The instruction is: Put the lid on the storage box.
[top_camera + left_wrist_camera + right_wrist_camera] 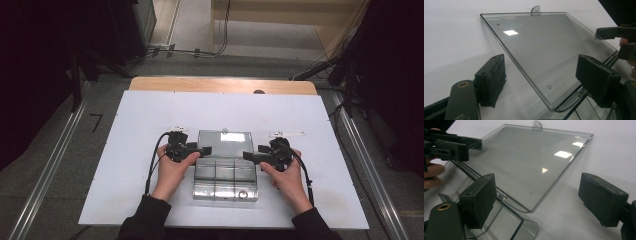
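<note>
Flanking the clear plastic compartment box (225, 170) on the white table (140, 120).
Left gripper (206, 150) and right gripper (246, 155) are sitting apart astride its lid's (544, 47) 2 edges, gripping nothing.

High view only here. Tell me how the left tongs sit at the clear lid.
Observer: In the left gripper view, the left tongs stand open astride one side edge of the lid, near the hinge. The outer pad is clear of it.
Operator: Now report the right tongs.
Observer: In the right gripper view, the right tongs are open too. The lid's near corner lies between the pads, and the outer pad is over bare table.
</note>
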Motion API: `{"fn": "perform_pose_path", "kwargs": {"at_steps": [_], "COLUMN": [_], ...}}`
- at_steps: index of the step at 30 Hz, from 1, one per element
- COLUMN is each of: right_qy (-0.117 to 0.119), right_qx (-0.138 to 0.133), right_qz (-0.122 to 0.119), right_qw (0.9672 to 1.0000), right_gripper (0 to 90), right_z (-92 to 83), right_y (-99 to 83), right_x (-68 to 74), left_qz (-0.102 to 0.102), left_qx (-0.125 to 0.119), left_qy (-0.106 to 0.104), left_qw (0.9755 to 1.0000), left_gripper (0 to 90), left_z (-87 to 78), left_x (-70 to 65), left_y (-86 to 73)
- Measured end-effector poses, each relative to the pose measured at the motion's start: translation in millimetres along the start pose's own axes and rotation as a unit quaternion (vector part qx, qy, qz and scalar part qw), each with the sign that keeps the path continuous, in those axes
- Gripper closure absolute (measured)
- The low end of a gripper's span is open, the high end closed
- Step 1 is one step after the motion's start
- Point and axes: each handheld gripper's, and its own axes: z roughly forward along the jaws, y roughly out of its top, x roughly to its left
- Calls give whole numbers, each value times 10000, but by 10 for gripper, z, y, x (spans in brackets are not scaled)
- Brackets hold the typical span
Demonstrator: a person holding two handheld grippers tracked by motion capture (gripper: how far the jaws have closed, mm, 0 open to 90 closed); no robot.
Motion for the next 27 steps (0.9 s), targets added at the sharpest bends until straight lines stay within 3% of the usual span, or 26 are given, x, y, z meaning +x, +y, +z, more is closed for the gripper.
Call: {"fn": "perform_pose_path", "kwargs": {"at_steps": [7,11,14,17,24,27], "right_qy": [204,110,69,186,347,326], "right_qx": [-90,-135,-121,-99,-109,-132], "right_qz": [230,321,387,512,573,496], "right_qw": [9995,9993,9992,9985,9977,9982], "right_gripper": [219,331,346,352,400,409], "right_z": [26,43,76,86,84,78], "right_y": [-2,-4,-14,-17,-18,-17], "right_x": [-3,-21,-36,-69,-74,-52], "left_qz": [-159,-165,-199,-227,-243,-221], "left_qx": [-53,-77,-87,-85,-138,-187], "left_qy": [-107,-168,-210,-273,-399,-417], "left_qw": [9998,9997,9995,9993,9988,9987], "left_gripper": [300,338,346,361,418,443], "left_z": [24,18,21,21,9,-2], "left_x": [47,58,65,81,76,71], "left_y": [-29,-31,-36,-39,-38,-36]}}
